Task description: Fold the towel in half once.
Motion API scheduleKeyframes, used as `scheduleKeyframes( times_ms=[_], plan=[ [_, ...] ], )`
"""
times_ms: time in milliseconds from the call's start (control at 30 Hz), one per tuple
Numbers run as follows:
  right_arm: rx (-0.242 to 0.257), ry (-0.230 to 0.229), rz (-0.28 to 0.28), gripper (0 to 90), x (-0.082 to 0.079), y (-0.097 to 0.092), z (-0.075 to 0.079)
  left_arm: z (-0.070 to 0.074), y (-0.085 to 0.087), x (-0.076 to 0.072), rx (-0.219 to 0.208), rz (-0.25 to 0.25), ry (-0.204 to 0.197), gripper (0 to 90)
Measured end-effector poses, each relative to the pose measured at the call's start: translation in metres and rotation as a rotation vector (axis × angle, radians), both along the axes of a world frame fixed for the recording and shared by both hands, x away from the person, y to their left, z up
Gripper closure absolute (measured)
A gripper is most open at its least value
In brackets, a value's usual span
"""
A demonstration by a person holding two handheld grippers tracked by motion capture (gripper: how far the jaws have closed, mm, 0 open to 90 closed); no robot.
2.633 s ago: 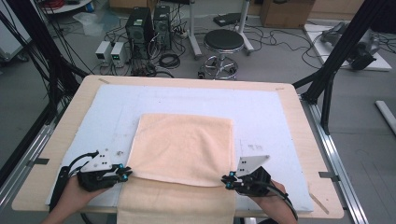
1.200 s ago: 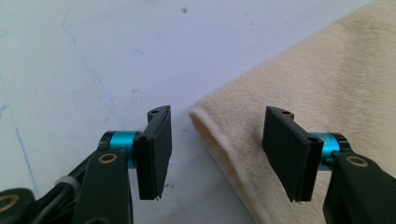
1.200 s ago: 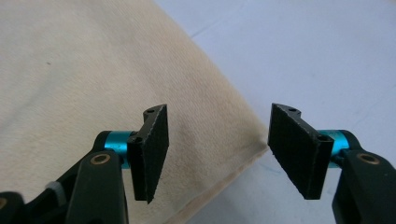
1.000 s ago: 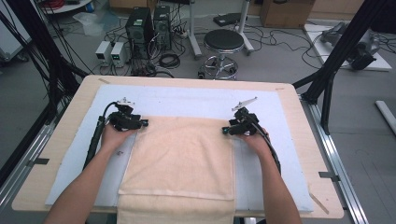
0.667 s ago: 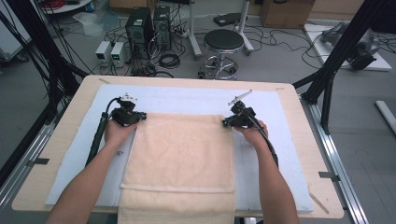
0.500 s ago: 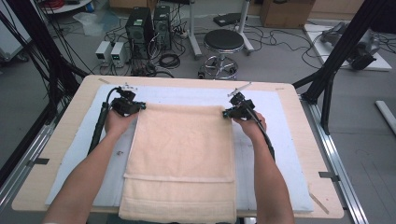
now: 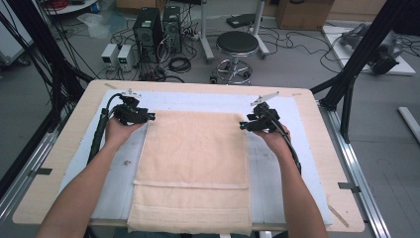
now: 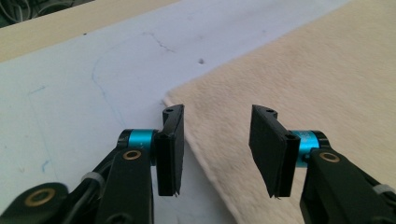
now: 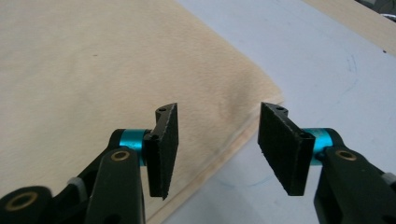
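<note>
Nearest, spilling over the table's front edge: a cream towel (image 7: 193, 163), soft, short-napped terry, rectangular, folded so a doubled upper layer ends in a straight seam-like edge above a single lower band. Lying flat on a pale blue-white mat (image 7: 114, 168), smooth, scuffed with faint pen marks, itself spread over a light wooden table (image 7: 54, 163) with rounded corners.

Farther up, at the towel's far left corner: left gripper (image 7: 140, 117), black hard-plastic jaws with turquoise collars, just opened again, standing apart with nothing between the flat pads, poised above the corner and its edge, clear of the cloth. At the far right corner: right gripper (image 7: 246, 125), same build, jaws likewise just parted, empty, over the towel's edge where two layers show as a thin stacked line.

Beyond the table: round black stool (image 7: 237, 44).
</note>
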State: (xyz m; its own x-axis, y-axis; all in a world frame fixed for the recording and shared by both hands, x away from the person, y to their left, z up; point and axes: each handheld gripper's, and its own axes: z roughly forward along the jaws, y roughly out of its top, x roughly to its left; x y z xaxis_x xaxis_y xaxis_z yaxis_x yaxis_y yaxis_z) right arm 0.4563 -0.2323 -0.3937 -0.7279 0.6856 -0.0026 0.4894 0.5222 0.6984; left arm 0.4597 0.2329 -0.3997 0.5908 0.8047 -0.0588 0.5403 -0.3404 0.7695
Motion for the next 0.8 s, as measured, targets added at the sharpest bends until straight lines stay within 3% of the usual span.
scheduleKeyframes(
  times_ms=[233, 300, 367, 600, 733, 800],
  plan=[
    [0.035, -0.006, 0.038, 41.6, -0.033, 0.000, 0.004, 0.003, 0.001, -0.038, -0.016, -0.076, -0.022, 49.4],
    [0.037, 0.002, 0.044, 38.1, -0.043, 0.001, 0.004, 0.004, 0.001, -0.046, -0.009, -0.108, 0.007, 47.2],
    [0.052, 0.004, 0.066, 37.7, -0.054, 0.001, 0.004, 0.005, 0.000, -0.060, -0.010, -0.133, -0.028, 45.1],
    [0.032, -0.049, 0.113, 36.0, -0.085, 0.003, 0.006, 0.002, 0.007, -0.093, -0.028, -0.164, -0.059, 40.7],
    [0.000, -0.033, 0.135, 32.6, -0.096, 0.007, 0.008, 0.001, 0.007, -0.103, -0.008, -0.179, -0.025, 34.3],
    [0.006, -0.043, 0.137, 32.0, -0.100, 0.009, 0.010, 0.005, 0.006, -0.108, -0.008, -0.192, -0.036, 32.1]
  ],
)
